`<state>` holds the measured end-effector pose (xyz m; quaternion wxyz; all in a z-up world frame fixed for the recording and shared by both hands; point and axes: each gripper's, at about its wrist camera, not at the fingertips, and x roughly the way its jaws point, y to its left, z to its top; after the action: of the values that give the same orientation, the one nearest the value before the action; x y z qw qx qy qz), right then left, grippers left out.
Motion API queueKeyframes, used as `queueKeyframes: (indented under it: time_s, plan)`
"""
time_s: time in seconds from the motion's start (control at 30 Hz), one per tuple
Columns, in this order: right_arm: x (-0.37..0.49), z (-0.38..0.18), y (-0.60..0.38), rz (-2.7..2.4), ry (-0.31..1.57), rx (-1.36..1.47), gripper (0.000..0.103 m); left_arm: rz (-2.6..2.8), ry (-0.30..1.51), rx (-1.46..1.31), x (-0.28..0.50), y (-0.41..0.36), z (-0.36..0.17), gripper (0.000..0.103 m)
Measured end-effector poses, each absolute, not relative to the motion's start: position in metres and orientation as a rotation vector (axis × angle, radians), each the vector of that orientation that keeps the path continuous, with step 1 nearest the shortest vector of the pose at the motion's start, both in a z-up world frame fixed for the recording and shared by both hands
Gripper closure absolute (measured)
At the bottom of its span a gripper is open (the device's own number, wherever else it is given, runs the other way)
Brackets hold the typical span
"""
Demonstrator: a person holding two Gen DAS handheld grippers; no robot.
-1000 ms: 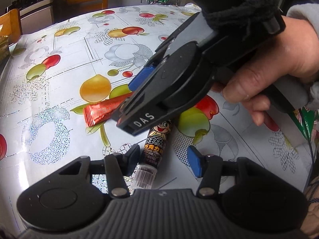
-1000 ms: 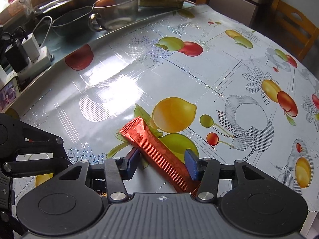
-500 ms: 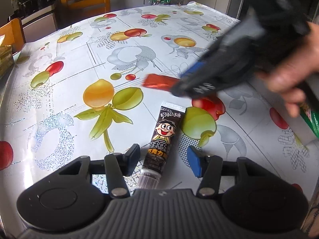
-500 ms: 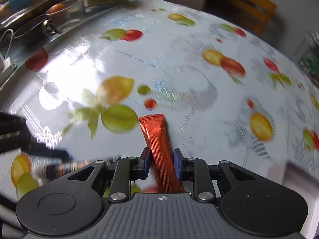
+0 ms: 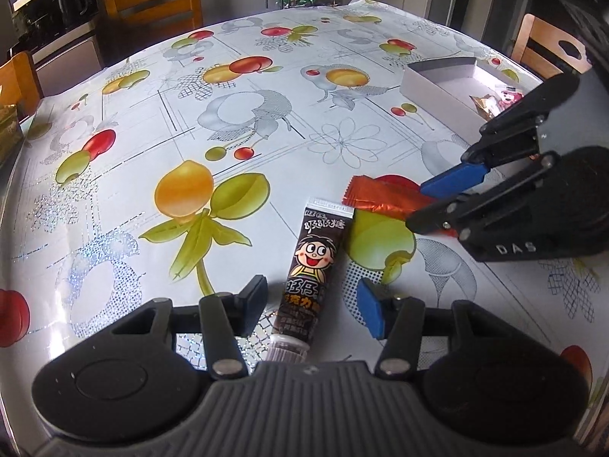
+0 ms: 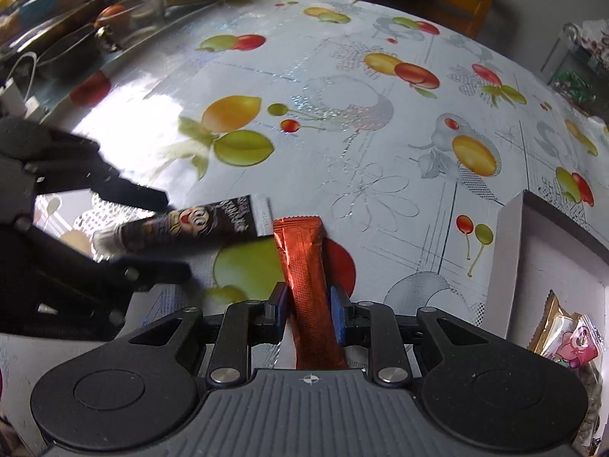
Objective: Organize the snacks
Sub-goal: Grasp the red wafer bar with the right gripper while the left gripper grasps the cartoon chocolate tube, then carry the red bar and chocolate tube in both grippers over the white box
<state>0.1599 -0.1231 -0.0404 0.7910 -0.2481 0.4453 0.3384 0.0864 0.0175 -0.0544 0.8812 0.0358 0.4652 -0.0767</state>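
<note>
Brown cartoon tube between parted left gripper fingers on fruit-print tablecloth

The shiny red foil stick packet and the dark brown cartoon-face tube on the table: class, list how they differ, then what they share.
The shiny red foil stick packet is plain, with no picture; the dark brown cartoon-face tube carries a printed face and a ribbed cap. The red packet is clamped in the right tongs; the tube lies loose between the open left tongs, with gaps on both sides. Both are slim, elongated snacks.
</note>
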Motion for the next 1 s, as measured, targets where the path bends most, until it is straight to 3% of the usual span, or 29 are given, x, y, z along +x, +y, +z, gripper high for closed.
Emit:
queueKeyframes:
  time_s: [0.1, 0.37, 0.63, 0.73, 1.0]
  plan:
    - [0.16, -0.04, -0.119, 0.728, 0.944, -0.557, 0.073, -0.168, 0.971, 0.08, 0.087, 0.018, -0.054, 0.051]
    - [0.161, -0.042, -0.118, 0.717, 0.939, -0.552, 0.073, -0.179, 0.968, 0.085, 0.087, 0.018, -0.055, 0.052]
    - [0.163, -0.043, -0.128, 0.702, 0.968, -0.478, 0.074, -0.174, 0.962, 0.084, 0.085, 0.018, -0.053, 0.079]
    - [0.159, -0.042, -0.132, 0.7, 0.977, -0.462, 0.079, -0.163, 0.951, 0.093, 0.081, 0.015, -0.053, 0.082]
    - [0.149, -0.038, -0.154, 0.686, 1.017, -0.358, 0.08, -0.132, 0.949, 0.065, 0.072, 0.013, -0.053, 0.083]
